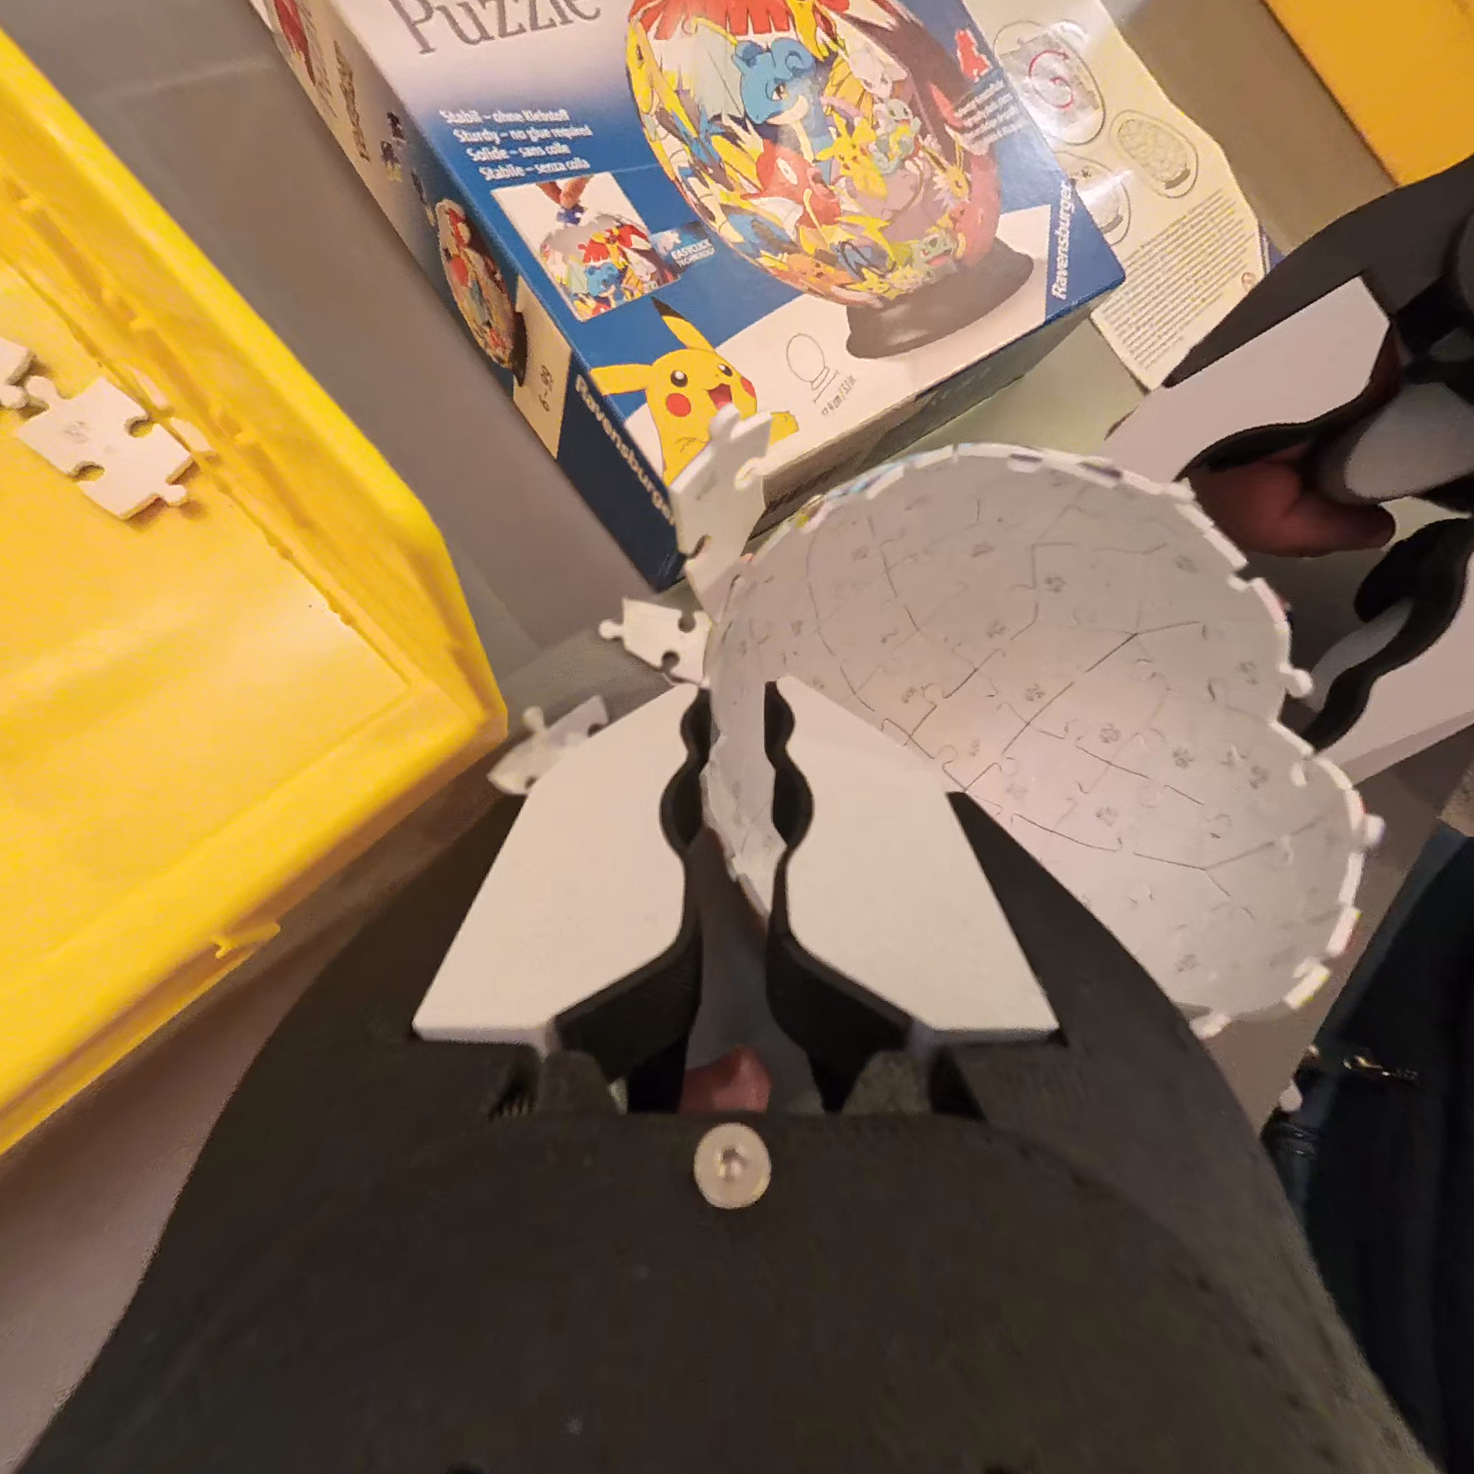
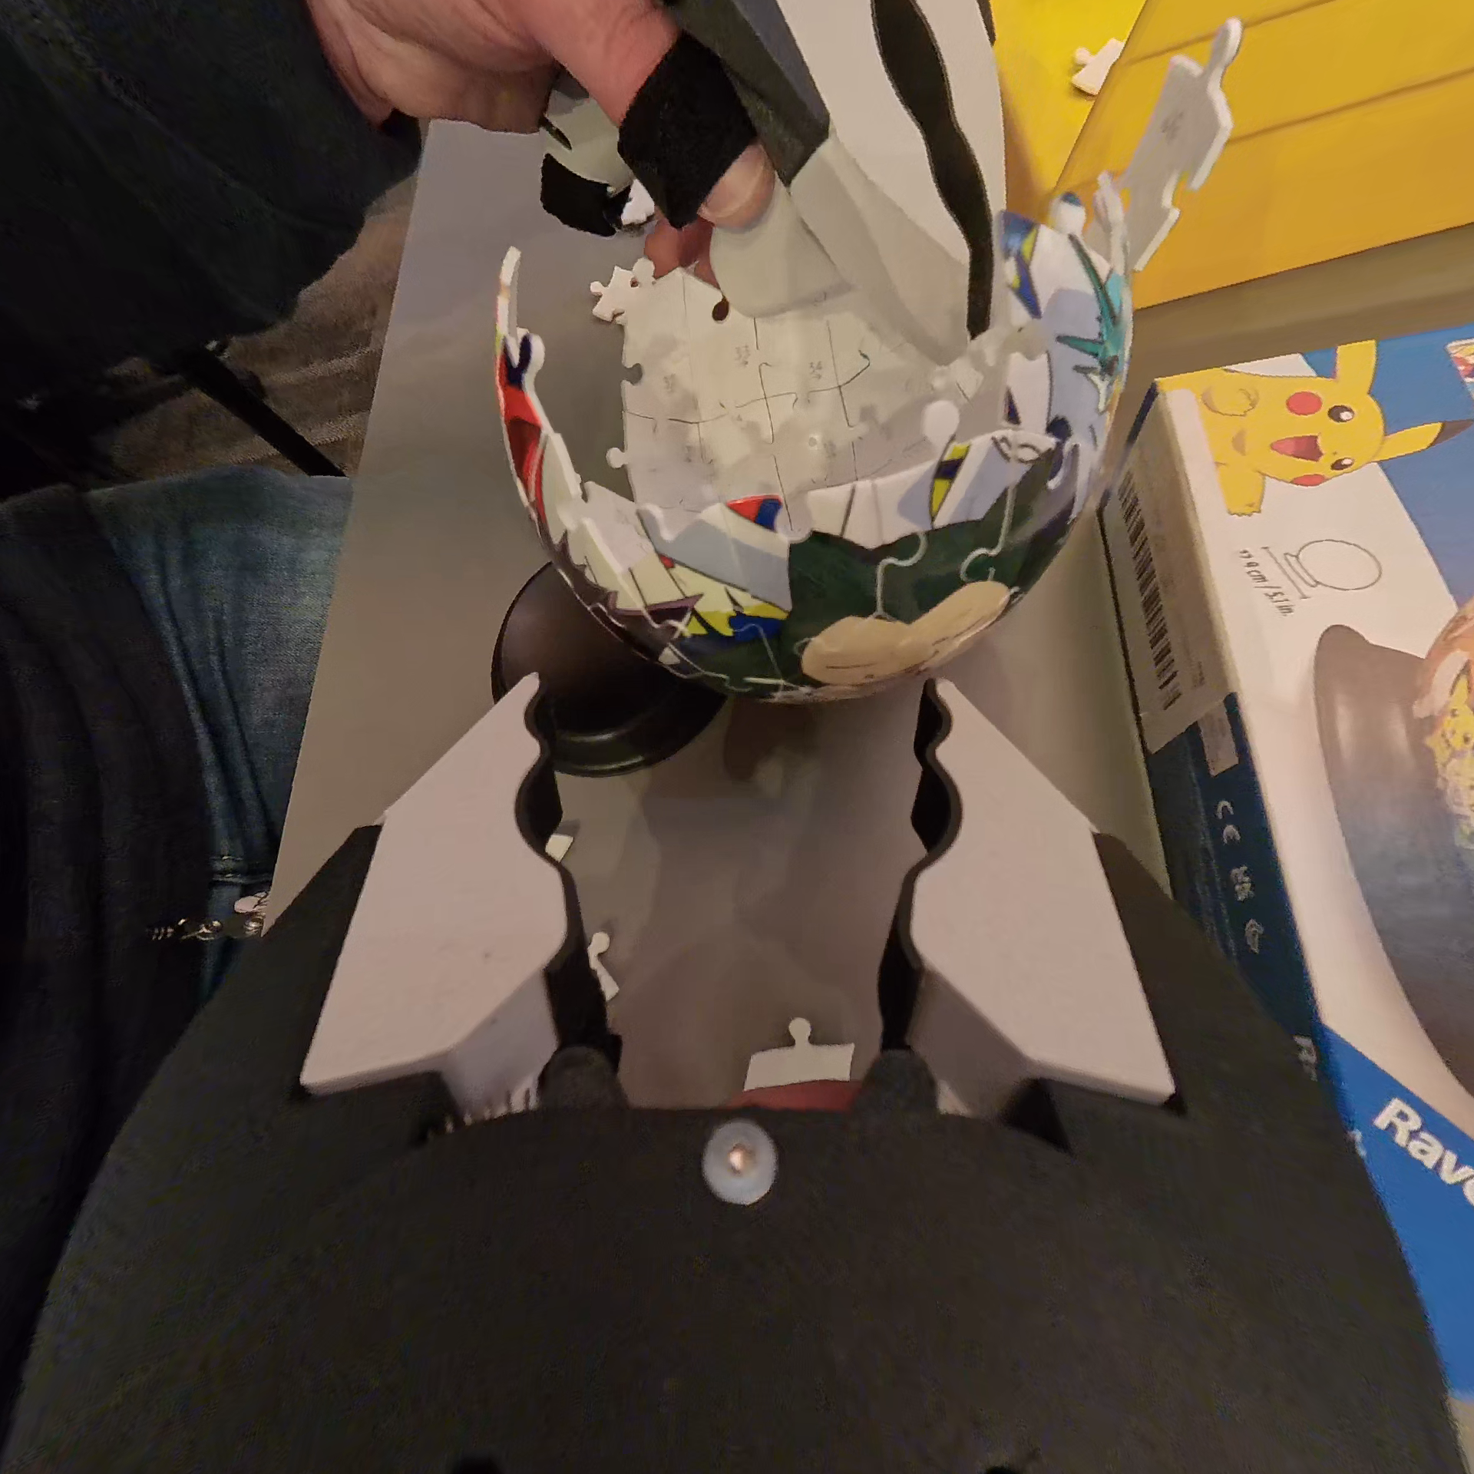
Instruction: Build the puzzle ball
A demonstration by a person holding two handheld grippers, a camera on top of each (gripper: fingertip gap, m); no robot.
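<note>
Puzzle ball, half built, pinched at its rim by my left gripper.

My left fingers close narrowly on the shell wall, one inside and one outside. My right gripper gapes wide and empty, just near of the ball, above the grey table. A dark stand sits under the ball's left side. The puzzle box lies beyond, a yellow bin with loose pieces to the left.

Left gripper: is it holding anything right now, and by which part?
Yes: the left gripper clamps the half-built puzzle ball by its rim wall. The right gripper is open and empty.
</note>
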